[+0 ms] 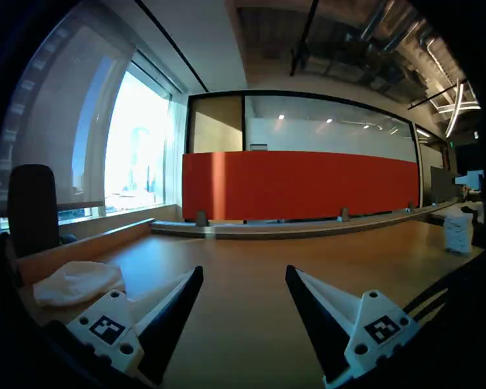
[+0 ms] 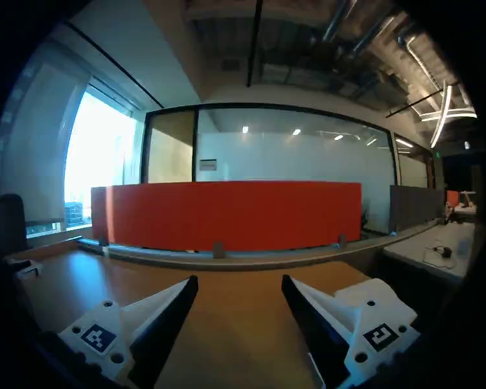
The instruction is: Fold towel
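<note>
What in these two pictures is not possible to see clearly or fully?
Left gripper view: the crumpled white towel, its near edge hidden behind the left gripper.
Left gripper view: a white pile at the right edge, too small and warped to identify.
Right gripper view: a small white thing at the left edge, cut off and dim.

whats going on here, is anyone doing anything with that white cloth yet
A person holds a gripper in each hand over a wooden table, and nothing is gripped yet. The left hand-held gripper is open and empty. A crumpled white towel lies on the table off to its left, untouched. The right hand-held gripper is open too, pointing across the table toward a red partition.
</note>
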{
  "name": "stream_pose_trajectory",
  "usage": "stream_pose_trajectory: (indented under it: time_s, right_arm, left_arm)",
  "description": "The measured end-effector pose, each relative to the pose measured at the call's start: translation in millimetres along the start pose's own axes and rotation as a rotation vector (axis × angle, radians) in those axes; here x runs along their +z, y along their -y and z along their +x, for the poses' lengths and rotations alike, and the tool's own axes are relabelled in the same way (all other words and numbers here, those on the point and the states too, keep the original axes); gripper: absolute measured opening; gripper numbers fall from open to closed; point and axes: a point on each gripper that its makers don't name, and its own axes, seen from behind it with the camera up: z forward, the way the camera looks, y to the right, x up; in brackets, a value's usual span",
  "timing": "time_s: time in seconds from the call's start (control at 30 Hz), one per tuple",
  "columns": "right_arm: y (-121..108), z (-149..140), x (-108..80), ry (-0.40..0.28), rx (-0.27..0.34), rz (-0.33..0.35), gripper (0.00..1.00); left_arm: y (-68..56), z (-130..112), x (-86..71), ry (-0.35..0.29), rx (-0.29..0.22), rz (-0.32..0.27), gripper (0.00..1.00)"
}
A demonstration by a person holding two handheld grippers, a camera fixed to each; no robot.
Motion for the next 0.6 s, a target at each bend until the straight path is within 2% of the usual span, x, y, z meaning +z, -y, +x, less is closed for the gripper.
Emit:
stream_pose_trajectory:
  time_s: [0.37,0.6]
  right_arm:
    - [-10,-52,-4.5,0.021,0.040,-0.009,1.00]
    - [-15,-75,-8.1,0.039,0.029,-0.013,1.00]
  left_arm:
    - [0.5,0,0.0,0.000,0.000,0.000,0.94]
    - [0.4,0,-0.2,0.000,0.000,0.000,0.94]
